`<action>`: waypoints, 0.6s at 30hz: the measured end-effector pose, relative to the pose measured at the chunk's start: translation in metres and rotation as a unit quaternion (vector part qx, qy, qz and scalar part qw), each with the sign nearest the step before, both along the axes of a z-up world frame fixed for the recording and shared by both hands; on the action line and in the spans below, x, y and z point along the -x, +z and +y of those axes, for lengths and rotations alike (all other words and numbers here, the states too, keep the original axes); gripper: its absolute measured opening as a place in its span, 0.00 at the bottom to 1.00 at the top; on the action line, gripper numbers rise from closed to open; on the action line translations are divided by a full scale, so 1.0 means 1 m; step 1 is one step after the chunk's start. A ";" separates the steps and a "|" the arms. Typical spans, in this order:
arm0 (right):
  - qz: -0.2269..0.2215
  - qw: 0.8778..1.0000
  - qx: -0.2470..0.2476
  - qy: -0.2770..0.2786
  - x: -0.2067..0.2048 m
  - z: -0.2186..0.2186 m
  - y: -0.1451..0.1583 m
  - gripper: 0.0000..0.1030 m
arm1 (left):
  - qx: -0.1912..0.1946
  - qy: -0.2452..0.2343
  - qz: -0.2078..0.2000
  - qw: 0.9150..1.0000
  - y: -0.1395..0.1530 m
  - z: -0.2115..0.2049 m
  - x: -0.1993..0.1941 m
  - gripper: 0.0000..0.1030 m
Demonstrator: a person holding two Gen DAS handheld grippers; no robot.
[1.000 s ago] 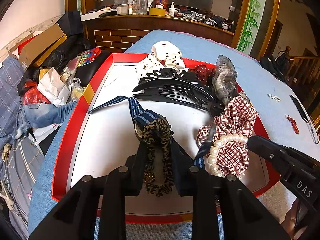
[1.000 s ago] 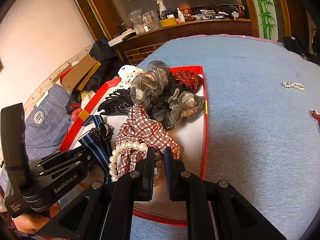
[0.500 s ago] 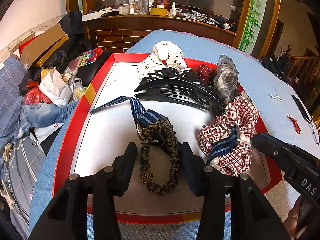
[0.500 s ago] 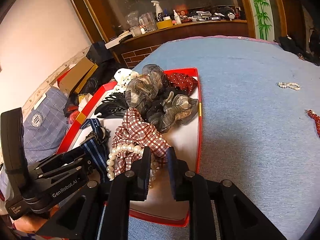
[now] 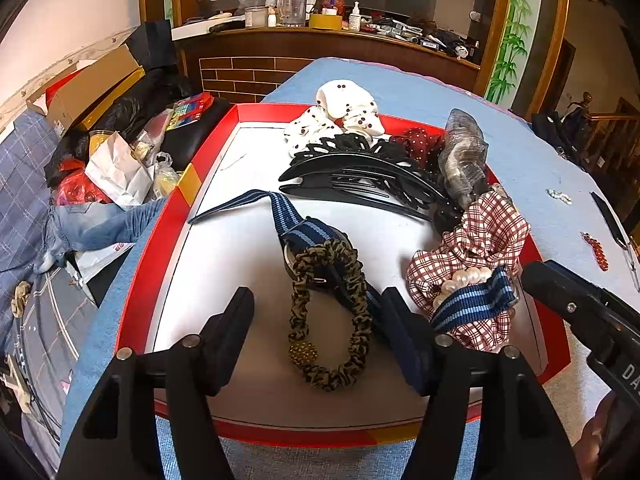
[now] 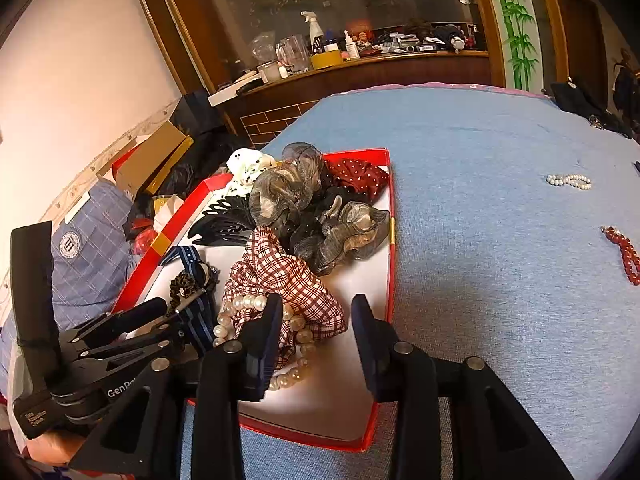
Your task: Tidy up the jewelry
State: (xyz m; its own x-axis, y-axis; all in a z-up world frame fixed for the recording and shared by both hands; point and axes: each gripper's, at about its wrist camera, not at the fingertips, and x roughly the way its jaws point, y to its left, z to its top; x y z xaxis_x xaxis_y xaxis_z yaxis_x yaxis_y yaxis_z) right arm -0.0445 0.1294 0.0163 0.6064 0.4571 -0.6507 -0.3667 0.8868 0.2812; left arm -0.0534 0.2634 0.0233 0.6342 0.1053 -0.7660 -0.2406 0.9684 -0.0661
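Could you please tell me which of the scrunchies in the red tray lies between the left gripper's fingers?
The leopard-print scrunchie with the gold bead: it alone lies between the opening left gripper, untouched.

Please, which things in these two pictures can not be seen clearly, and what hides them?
- Pearl bracelet: right wrist view, partly behind the opening right tongs' finger; left wrist view, under the red checked fabric scrunchie.
- Watch with blue striped strap: left wrist view, dial covered by the leopard-print scrunchie.
- Small white bead bracelet on the blue cloth: too small for detail.
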 end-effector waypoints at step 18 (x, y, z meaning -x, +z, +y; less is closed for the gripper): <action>-0.032 0.999 0.017 -0.026 0.023 -0.014 0.008 0.68 | 0.004 0.036 -0.054 0.998 0.014 0.003 0.026 0.81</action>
State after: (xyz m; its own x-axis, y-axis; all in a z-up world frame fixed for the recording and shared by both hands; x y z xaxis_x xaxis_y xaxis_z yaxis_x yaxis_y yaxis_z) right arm -0.0673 0.1153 0.0247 0.6700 0.4027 -0.6237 -0.3368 0.9135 0.2281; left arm -0.0797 0.2659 0.0377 0.7047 0.1482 -0.6938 -0.3008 0.9481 -0.1030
